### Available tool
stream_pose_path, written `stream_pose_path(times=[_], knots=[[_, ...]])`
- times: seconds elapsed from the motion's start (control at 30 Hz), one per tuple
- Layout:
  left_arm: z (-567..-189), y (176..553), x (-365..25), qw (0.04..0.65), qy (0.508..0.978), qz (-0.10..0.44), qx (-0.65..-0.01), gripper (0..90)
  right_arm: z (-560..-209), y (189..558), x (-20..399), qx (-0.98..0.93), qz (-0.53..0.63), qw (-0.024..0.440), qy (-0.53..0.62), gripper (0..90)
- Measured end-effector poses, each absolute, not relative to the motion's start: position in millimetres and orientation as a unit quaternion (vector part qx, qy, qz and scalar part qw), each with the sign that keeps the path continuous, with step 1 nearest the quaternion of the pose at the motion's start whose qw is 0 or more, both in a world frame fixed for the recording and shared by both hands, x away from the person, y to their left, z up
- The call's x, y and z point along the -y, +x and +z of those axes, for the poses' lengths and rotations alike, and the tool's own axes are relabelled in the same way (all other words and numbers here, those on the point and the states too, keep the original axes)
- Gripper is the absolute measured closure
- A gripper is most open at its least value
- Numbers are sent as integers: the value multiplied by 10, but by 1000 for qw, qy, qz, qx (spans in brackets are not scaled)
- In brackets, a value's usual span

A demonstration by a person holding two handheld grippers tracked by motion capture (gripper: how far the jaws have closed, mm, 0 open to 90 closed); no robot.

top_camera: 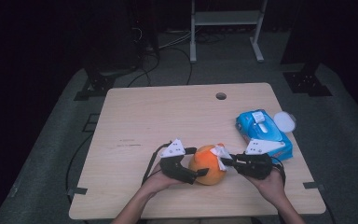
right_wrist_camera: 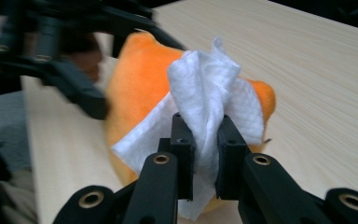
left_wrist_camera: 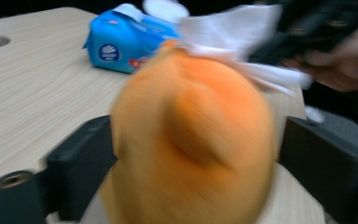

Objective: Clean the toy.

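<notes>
An orange plush toy (top_camera: 207,167) (left_wrist_camera: 191,140) (right_wrist_camera: 140,79) lies near the table's front edge. My left gripper (top_camera: 196,162) (left_wrist_camera: 191,158) has its jaws spread wide on either side of the toy, one behind it and one in front; a thin gap shows at one jaw, so it is open. My right gripper (top_camera: 226,161) (right_wrist_camera: 205,135) comes in from the right, shut on a crumpled white wipe (top_camera: 220,154) (right_wrist_camera: 205,84) (left_wrist_camera: 233,32). The wipe rests against the toy's top right side.
A blue pack of wet wipes (top_camera: 263,133) (left_wrist_camera: 121,46) lies at the table's right edge, with a round white lid (top_camera: 285,121) beside it. The wooden table (top_camera: 158,116) has a cable hole (top_camera: 221,96) at the back. A white rack stands on the floor beyond.
</notes>
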State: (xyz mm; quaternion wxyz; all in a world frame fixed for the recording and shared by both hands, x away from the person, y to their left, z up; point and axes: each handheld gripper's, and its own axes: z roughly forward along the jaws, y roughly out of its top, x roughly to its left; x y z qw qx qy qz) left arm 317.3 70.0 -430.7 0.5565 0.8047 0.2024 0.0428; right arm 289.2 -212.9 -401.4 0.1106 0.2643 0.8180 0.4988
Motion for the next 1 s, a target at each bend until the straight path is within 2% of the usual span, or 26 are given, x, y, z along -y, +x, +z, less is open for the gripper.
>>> stream_pose_path(times=[0.07,0.2,0.3,0.43,0.57,0.73,0.87,1.0], knots=[[-4360,3152,-662,548,814,42,-191,87,-3991,2843,2048,-821,502,105,250,796],[-4349,3077,-589,534,823,69,-181,175,-3957,2759,1876,-827,507,97,224,796],[-4357,3066,-596,535,823,65,-180,219,-3949,2761,1877,-827,506,103,224,797],[-4366,3057,-612,539,827,49,-152,214,-3949,2846,2012,-818,508,116,243,798],[-4386,3066,-597,546,822,51,-152,153,-4009,2916,2155,-812,503,122,270,799],[-4398,3012,-529,541,822,81,-159,236,-3951,2810,2037,-818,504,126,247,798],[-4402,2946,-478,532,828,94,-151,245,-3886,2682,1827,-826,512,108,210,797],[-4406,2911,-468,529,830,100,-147,247,-3865,2660,1790,-836,496,128,198,798]])
